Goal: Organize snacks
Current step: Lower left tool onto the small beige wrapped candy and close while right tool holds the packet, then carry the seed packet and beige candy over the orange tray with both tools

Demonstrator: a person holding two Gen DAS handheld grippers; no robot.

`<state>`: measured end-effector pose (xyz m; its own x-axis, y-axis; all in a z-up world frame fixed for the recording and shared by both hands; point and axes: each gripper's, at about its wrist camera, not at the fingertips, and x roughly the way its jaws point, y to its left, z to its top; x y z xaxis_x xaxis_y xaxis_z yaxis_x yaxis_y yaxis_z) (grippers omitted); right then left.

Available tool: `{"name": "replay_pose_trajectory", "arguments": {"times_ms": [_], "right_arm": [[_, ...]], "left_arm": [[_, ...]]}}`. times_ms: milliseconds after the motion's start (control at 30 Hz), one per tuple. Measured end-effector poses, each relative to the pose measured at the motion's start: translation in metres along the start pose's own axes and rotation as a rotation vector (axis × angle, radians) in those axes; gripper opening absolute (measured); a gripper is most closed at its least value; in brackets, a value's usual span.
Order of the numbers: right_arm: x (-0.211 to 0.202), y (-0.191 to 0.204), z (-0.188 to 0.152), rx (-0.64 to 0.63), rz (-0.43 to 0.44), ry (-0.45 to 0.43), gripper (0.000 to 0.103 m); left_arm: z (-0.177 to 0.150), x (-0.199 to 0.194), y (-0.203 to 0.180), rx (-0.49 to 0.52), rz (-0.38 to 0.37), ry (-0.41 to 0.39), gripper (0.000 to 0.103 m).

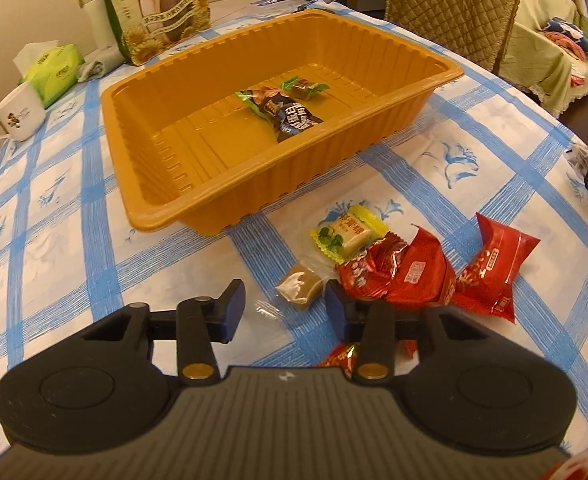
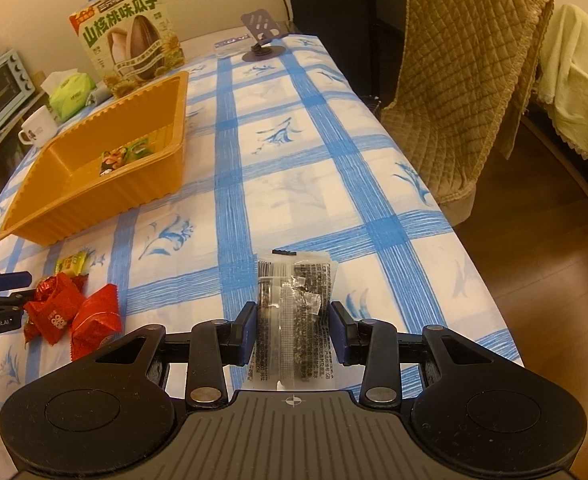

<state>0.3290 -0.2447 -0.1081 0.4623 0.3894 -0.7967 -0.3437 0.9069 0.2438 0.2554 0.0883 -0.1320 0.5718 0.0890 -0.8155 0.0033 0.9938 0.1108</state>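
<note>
Snacks: two packets lie in the orange tray (image 1: 141, 184) (left). One brown candy (image 1: 297, 289) sits between the spread fingers of the left gripper (image 1: 279, 307); three red packets (image 1: 414, 272) adjoin. Right gripper (image 2: 293, 326) brackets one clear packet (image 2: 294, 304), jaws apart.

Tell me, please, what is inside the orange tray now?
Inside the orange tray lie a dark blue snack packet and a small green-wrapped candy. The dark packet covers part of another green wrapper, so that one stays unclear.

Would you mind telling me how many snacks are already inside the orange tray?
2: a dark packet mid-tray and a small green-wrapped candy just behind it, both in the orange tray; none appears hidden.
</note>
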Motion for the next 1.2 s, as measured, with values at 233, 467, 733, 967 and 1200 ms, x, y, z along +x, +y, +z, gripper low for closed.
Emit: {"name": "replay_pose_trajectory", "arguments": {"times_ms": [233, 467, 733, 967, 1200], "right_arm": [[-0.001, 0.0, -0.001, 0.008, -0.005, 0.003, 0.038], [-0.002, 0.001, 0.001, 0.0, 0.003, -0.002, 0.038], [-0.003, -0.001, 0.002, -0.002, 0.006, -0.006, 0.038], [-0.007, -0.007, 0.0, 0.008, 0.001, -0.007, 0.038], [-0.012, -0.007, 0.002, 0.003, 0.018, -0.018, 0.038]], "left_arm": [[0.002, 0.001, -0.004, 0.041, -0.037, 0.003, 0.024], [-0.002, -0.005, 0.001, -0.01, -0.046, 0.031, 0.024], [-0.001, -0.004, -0.001, -0.023, -0.026, 0.039, 0.03], [0.005, 0.0, -0.005, -0.004, -0.039, 0.036, 0.019], [-0.001, -0.01, -0.005, -0.031, -0.02, 0.039, 0.018]]}}
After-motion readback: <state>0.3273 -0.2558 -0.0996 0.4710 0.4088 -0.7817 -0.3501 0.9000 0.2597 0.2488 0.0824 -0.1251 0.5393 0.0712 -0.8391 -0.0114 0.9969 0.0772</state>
